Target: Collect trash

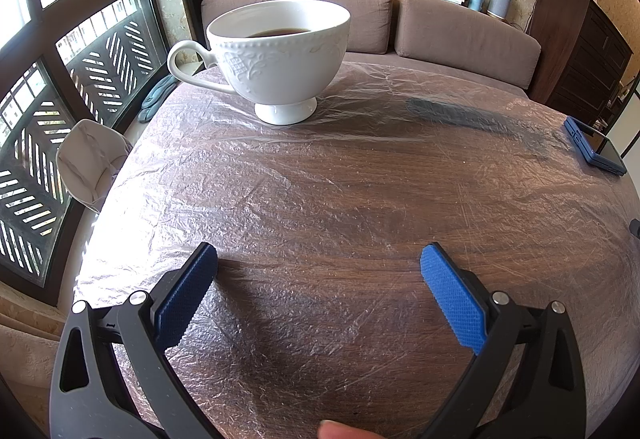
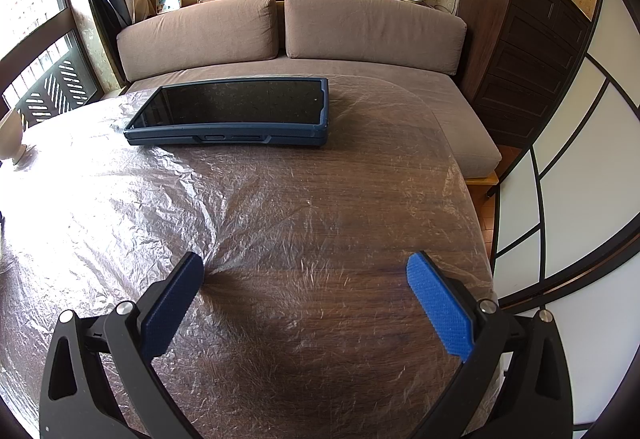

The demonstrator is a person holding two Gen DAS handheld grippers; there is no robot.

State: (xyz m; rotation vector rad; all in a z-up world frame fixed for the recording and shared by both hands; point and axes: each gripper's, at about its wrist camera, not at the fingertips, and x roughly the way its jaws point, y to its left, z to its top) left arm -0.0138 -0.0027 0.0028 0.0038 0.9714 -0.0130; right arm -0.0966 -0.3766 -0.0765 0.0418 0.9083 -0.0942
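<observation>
A used white face mask (image 1: 90, 163) lies at the table's left edge, partly hanging over it. My left gripper (image 1: 318, 259) is open above the plastic-covered wooden table (image 1: 360, 191), well to the right of and nearer than the mask, with nothing between its blue pads. My right gripper (image 2: 305, 265) is also open and empty over the table's right part (image 2: 320, 207). The mask is not visible in the right wrist view.
A white footed cup (image 1: 280, 55) with dark liquid stands at the table's far left. A phone in a blue case (image 2: 236, 113) lies at the far right, also seen at the phone's edge (image 1: 596, 149). A brown sofa (image 2: 288, 35) is behind the table, a dark cabinet (image 2: 528, 51) right.
</observation>
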